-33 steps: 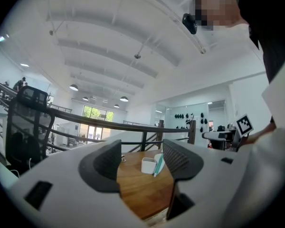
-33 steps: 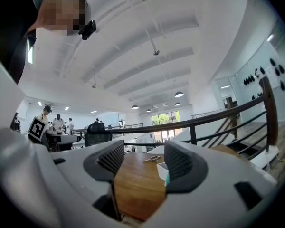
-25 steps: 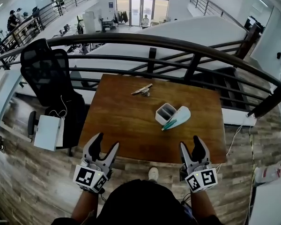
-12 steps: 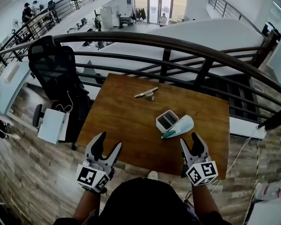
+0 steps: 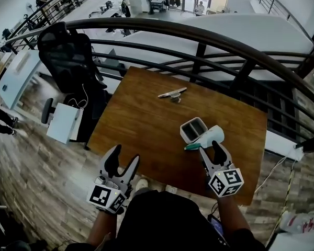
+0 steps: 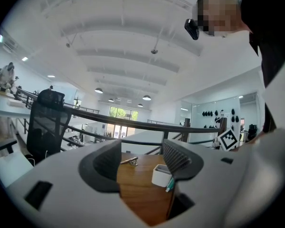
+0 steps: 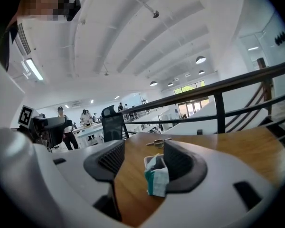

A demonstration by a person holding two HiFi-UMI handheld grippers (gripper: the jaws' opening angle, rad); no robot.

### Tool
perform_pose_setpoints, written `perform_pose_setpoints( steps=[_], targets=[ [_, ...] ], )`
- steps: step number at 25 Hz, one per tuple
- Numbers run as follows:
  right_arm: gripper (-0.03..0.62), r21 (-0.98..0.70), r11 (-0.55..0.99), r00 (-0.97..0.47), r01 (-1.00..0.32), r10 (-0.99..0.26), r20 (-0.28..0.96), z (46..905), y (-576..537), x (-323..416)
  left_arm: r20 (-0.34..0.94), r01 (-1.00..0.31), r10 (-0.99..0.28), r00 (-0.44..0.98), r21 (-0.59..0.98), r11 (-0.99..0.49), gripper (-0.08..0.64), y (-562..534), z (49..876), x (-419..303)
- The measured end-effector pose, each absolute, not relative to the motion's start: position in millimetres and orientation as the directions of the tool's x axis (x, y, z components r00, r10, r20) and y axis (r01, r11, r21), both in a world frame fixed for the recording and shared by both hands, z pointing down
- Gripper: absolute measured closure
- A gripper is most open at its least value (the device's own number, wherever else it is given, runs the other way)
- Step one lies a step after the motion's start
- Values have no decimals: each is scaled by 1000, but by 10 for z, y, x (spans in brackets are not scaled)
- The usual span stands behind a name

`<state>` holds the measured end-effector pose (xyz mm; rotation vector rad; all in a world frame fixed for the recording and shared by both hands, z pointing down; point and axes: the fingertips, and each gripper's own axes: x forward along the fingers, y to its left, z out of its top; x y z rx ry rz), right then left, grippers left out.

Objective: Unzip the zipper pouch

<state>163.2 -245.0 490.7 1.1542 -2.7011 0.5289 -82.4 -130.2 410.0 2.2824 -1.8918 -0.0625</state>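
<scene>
The left gripper hangs at the near left edge of the wooden table, its jaws spread wide with nothing between them; its own view shows only bare tabletop in the gap. Well ahead of it and off to its right lies a small metal piece, near the table's far side. Further right, ahead of the right gripper, an open white box stands on the table, and the zipper pouch lies flat, touching the box's right side. The pouch's long axis runs on a slant: its narrow teal end points back and slightly left toward the right gripper, its broad white end points away to the right. The right gripper's jaws are spread too, clamping nothing; their tips sit just short of the teal end, which shows in the gap between them in the right gripper view.
</scene>
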Motion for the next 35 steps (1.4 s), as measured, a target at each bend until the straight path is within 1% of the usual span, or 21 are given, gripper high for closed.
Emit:
perform_pose_setpoints(
  steps=[7, 15, 20, 23, 28, 30, 35],
  targets=[
    [350, -235, 593, -635, -770, -673, 380, 5271, -2645, 1398, 113, -972, -976, 187, 162, -168, 295, -1408, 4166, -1145],
    [355, -226, 517, -561, -826, -709, 428, 5423, -2608, 1497, 154, -949, -946, 287, 178, -259, 295, -1634, 4268, -1116],
    [434, -201, 486, -519, -851, -716, 467, 5505, -2575, 1561, 190, -928, -917, 350, 205, -311, 295, -1704, 4419, -1031],
    [505, -182, 463, -489, -867, -726, 484, 5539, -2556, 1613, 203, -917, -904, 377, 216, -334, 295, -1756, 4496, -981],
    [528, -209, 412, -459, -887, -738, 495, 5602, -2438, 1719, 226, -890, -869, 439, 239, -388, 295, -1856, 4648, -865],
    [574, -250, 406, -476, -879, -736, 482, 5590, -2397, 1735, 242, -871, -844, 478, 252, -421, 295, -1903, 4746, -753],
    [580, -345, 433, -549, -833, -725, 415, 5409, -2348, 1682, 267, -801, -762, 590, 312, -512, 296, -1959, 4967, -400]
  ],
)
